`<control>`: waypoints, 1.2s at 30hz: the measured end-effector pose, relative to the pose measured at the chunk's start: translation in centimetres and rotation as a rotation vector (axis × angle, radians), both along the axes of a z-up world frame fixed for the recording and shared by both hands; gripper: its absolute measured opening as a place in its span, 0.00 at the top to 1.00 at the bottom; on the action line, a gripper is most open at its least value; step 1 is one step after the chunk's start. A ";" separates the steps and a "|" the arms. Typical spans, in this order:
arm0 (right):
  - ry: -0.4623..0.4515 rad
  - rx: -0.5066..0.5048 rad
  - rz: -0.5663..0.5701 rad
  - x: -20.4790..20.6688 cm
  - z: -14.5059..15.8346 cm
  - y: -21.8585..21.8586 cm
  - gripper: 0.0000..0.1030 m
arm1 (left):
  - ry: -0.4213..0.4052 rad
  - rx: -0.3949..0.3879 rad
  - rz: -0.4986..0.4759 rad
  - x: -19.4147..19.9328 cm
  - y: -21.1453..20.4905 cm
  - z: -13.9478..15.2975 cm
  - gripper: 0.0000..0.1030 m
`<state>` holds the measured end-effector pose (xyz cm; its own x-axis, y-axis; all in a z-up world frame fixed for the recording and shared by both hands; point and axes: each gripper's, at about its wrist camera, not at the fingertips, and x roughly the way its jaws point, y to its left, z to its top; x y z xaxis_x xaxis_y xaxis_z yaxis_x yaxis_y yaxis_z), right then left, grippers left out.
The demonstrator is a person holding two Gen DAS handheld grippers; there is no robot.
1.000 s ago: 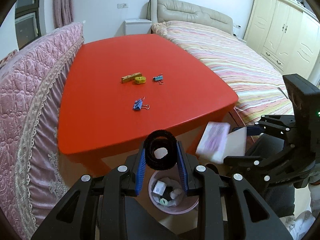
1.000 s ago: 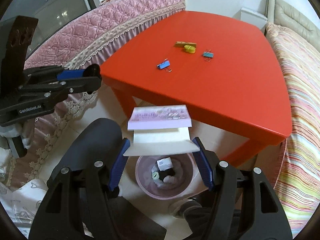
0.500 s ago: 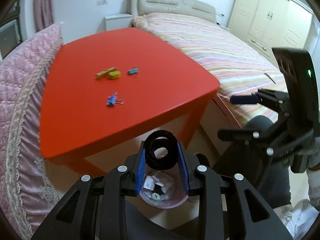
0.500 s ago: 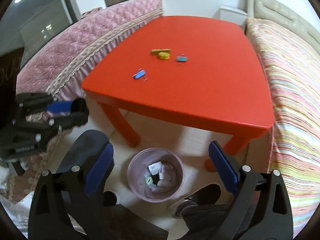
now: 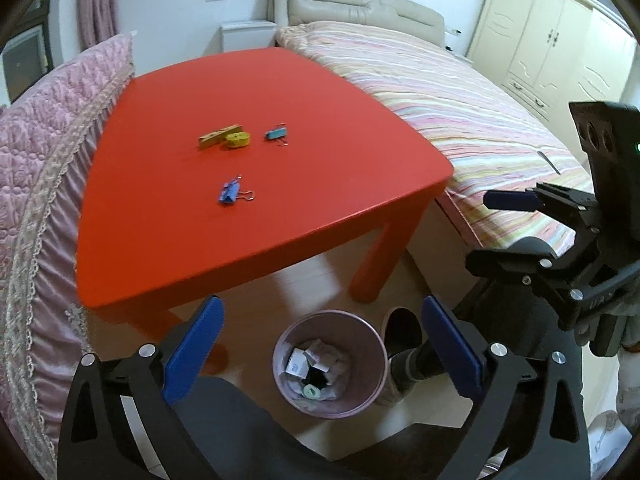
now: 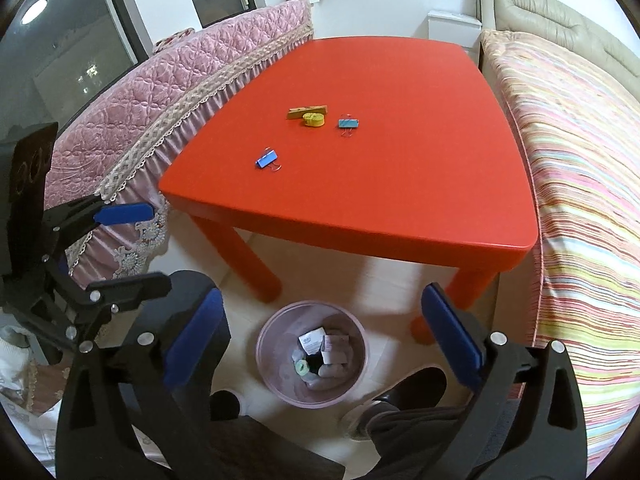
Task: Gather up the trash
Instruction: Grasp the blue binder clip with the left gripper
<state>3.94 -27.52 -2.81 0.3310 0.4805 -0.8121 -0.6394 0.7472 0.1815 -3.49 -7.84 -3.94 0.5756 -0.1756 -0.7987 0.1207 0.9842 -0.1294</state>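
A pink waste bin (image 5: 362, 330) stands on the floor in front of the red table (image 5: 280, 92), with small boxes, a black roll and other scraps inside; it also shows in the right wrist view (image 6: 272, 344). My left gripper (image 5: 322, 348) is open and empty above the bin. My right gripper (image 6: 320, 338) is open and empty above the bin too. On the table lie a blue binder clip (image 5: 230, 193), a second blue clip (image 5: 276, 133), a wooden clothespin (image 5: 216, 137) and a yellow tape roll (image 5: 238, 139).
A pink quilted sofa (image 5: 36, 152) flanks the table's left side, a striped bed (image 5: 460, 96) its right. A person's shoe (image 5: 400, 330) and leg stand beside the bin. Wardrobes (image 5: 560, 40) line the far right wall.
My left gripper opened and the black roll it held is gone from its jaws; a black roll now lies in the bin. A second ago my right gripper let go of the purple-and-white pack.
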 end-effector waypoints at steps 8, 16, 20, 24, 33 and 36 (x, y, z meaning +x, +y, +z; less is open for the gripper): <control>0.013 0.006 0.015 0.3 0.0 0.8 0.04 | -0.001 -0.014 0.050 0.5 1.7 0.1 0.08; 0.018 0.005 0.019 1.1 0.2 1.4 0.04 | -0.002 0.007 0.079 4.2 3.9 1.0 0.07; 0.022 0.005 0.018 1.6 0.3 1.7 0.04 | 0.024 0.028 0.074 6.8 4.6 0.8 0.08; 0.026 0.006 0.019 1.8 0.3 1.7 0.04 | 0.092 0.025 0.054 10.0 5.2 0.0 0.07; 0.034 -0.001 0.008 1.9 0.1 1.2 0.04 | 0.170 0.095 0.052 14.8 6.0 -2.4 0.08; 0.037 -0.002 0.002 2.1 0.1 1.1 0.04 | 0.187 0.096 0.048 15.6 6.1 -3.1 0.24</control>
